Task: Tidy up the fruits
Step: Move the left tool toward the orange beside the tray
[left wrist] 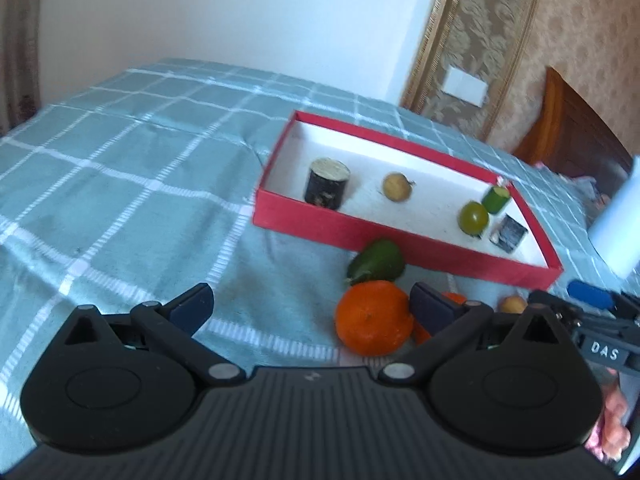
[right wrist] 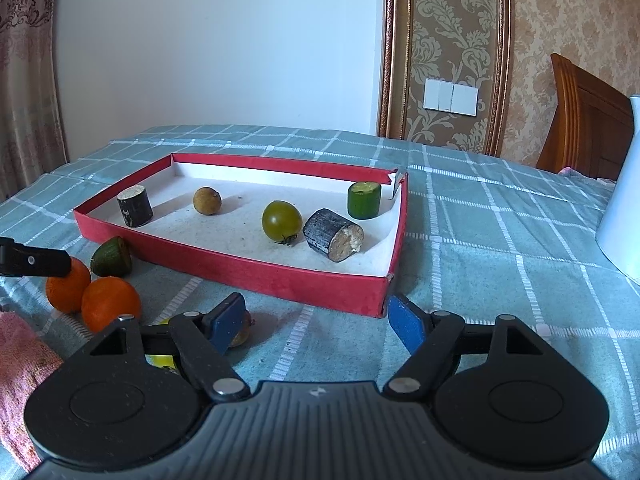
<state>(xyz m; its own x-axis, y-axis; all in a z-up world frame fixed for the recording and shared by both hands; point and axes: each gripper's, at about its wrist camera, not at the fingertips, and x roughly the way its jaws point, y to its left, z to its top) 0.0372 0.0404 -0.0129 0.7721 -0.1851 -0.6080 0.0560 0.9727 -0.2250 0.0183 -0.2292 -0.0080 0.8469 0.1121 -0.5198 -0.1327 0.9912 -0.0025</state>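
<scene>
Both the left hand-held gripper point(left wrist: 310, 306) and right hand-held gripper point(right wrist: 316, 320) stood wide open and empty over the bed point(right wrist: 500, 240), so the nearest orange point(left wrist: 372, 318), at the left one's two o'clock, needed centring between the pads before lifting into the red box point(right wrist: 256, 270) beyond.

We see a matt woven bedspread point(right wrist: 480, 220) under a red cardboard box point(right wrist: 304, 280) with a dull white paper lining. The green tomato point(right wrist: 281, 220) looks glossy, the dark cut stalk point(right wrist: 334, 234) rough, the headboard point(right wrist: 588, 120) polished wood.
</scene>
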